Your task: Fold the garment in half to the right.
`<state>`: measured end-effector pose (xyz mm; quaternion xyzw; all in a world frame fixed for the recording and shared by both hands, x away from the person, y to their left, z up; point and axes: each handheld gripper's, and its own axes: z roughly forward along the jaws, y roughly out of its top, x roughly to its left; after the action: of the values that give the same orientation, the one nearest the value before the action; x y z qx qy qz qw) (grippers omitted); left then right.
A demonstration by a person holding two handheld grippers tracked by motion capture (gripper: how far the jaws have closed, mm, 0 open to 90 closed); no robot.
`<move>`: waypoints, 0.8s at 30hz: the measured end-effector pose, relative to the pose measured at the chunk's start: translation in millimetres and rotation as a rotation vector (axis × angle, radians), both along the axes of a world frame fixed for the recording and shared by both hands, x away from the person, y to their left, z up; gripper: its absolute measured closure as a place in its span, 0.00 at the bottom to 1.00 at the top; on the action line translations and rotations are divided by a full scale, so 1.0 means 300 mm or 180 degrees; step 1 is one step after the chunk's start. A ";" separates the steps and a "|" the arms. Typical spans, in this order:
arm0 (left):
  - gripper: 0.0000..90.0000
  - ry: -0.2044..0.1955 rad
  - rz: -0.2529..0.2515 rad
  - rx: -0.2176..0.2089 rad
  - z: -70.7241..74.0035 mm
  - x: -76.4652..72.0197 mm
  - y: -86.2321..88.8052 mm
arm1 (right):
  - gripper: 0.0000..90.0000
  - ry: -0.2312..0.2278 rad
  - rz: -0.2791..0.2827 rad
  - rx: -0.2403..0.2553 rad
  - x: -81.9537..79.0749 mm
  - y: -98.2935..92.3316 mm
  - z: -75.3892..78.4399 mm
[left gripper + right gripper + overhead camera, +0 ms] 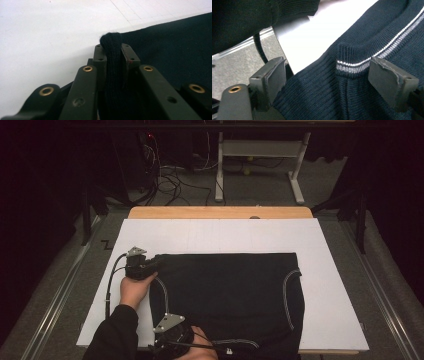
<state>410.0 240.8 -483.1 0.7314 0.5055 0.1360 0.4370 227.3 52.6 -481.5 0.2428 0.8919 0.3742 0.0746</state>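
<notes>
Knitwear is the thing in hand: a dark sweater [227, 295] with pale striped trim lies flat on the white board [320, 270] that covers the counter, its near hem hanging at the board's front edge. At the sweater's far left corner the left gripper [150, 265] has its jaws nipped tight on a bunched fold of the knit [113, 47], so that corner is anchored. At the sweater's near left edge the right gripper [172, 337] sits with its jaws wide, one pad on either side of a ridge of knit beside the striped band [353, 66], not yet pressing. To do this well, I judge the right jaws should close squarely over the ridge, taking both layers, before any lift, and both hands should then move together so the knit stays even. Beyond the sweater to the right and far side the board is bare, giving room to fold or drag; on the near side the board's edge is close.
</notes>
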 end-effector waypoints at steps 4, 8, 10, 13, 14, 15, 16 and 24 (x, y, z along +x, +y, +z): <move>0.81 0.0021 0.0013 -0.0005 0.000 0.002 0.001 | 0.28 -0.0193 -0.0059 -0.0137 -0.014 0.007 -0.003; 0.81 0.0030 0.0036 0.0023 0.000 0.002 -0.002 | 0.38 -0.0248 -0.0132 -0.0186 -0.014 0.011 0.000; 0.81 0.0029 0.0040 0.0025 -0.001 0.002 -0.003 | 0.43 -0.0290 -0.0142 -0.0202 -0.015 0.012 0.000; 0.81 0.0032 0.0039 0.0022 -0.001 0.001 -0.002 | 0.51 -0.0279 -0.0199 -0.0196 -0.012 0.006 0.003; 0.81 0.0034 0.0040 0.0022 -0.001 0.001 -0.003 | 0.54 -0.0260 -0.0234 -0.0159 -0.013 0.003 0.002; 0.81 0.0036 0.0042 0.0025 -0.001 0.002 -0.003 | 0.57 -0.0259 -0.0253 -0.0160 -0.013 0.000 0.002; 0.81 0.0040 0.0046 0.0022 -0.001 0.002 -0.003 | 0.59 -0.0271 -0.0255 -0.0152 -0.013 -0.003 0.002; 0.81 0.0053 0.0051 0.0024 -0.002 0.004 -0.003 | 0.78 -0.0304 -0.0286 -0.0202 -0.002 -0.012 0.007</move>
<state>411.2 240.1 -483.6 0.7301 0.5144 0.1354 0.4289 226.6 48.9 -479.3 0.2620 0.8870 0.3531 0.1415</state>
